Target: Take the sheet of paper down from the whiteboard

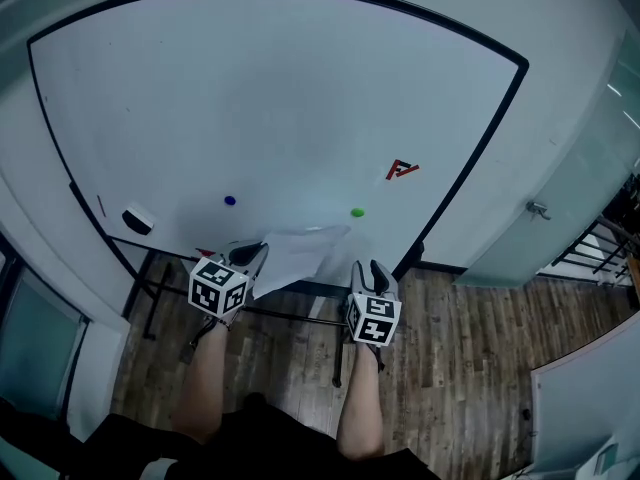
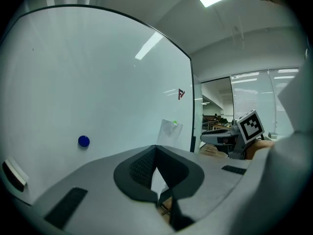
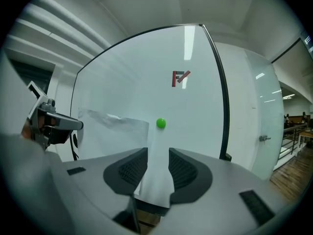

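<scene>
A white sheet of paper (image 1: 296,253) hangs off the lower edge of the whiteboard (image 1: 250,98), creased and bowed away from it. My left gripper (image 1: 253,255) is shut on the sheet's left part; white paper shows in its closed jaws (image 2: 156,179). My right gripper (image 1: 368,270) stands at the sheet's right end. A strip of the paper (image 3: 157,173) runs between its jaws, which stand apart and do not press on it. The sheet's upper right corner reaches close to a green magnet (image 3: 161,123); whether the magnet pins it I cannot tell.
A blue magnet (image 1: 230,200) and a red mark (image 1: 400,169) are on the board, and an eraser (image 1: 137,218) sits at its lower left. The board's stand legs (image 1: 338,358) rest on wooden floor. A glass door with a handle (image 1: 540,210) is to the right.
</scene>
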### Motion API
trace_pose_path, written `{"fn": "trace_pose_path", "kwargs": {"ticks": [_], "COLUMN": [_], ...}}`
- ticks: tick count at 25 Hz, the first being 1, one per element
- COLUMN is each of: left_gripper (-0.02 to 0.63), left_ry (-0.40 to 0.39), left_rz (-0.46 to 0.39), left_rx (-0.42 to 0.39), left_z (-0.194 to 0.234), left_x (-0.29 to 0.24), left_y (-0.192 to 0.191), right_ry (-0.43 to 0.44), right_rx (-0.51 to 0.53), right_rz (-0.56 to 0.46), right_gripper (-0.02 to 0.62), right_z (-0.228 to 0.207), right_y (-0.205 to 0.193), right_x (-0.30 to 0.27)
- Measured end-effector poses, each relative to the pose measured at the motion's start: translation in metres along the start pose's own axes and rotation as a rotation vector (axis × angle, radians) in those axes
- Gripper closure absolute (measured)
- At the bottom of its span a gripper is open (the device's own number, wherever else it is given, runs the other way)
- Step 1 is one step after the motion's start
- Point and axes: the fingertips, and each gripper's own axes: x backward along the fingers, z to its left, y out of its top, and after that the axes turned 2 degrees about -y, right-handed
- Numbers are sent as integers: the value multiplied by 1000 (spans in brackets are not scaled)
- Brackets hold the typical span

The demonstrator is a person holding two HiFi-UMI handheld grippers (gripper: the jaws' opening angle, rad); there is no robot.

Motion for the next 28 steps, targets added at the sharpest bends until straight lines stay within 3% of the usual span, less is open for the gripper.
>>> {"fn": "trace_pose_path", "kwargs": {"ticks": [9,28], "left_gripper": [586,585], "left_ry": [89,149], "left_rz": [28,28], "left_rx": [51,76], "left_z": [-66,-150], "left_x": [25,94], "left_y": [-30,-70], "right_ry": [153,228], "right_rx": [-6,12], "right_rz": [19,9], "right_gripper": [533,571], "right_z": [-15,-15], "right_y": [-25,-56], "right_x": [58,150]}}
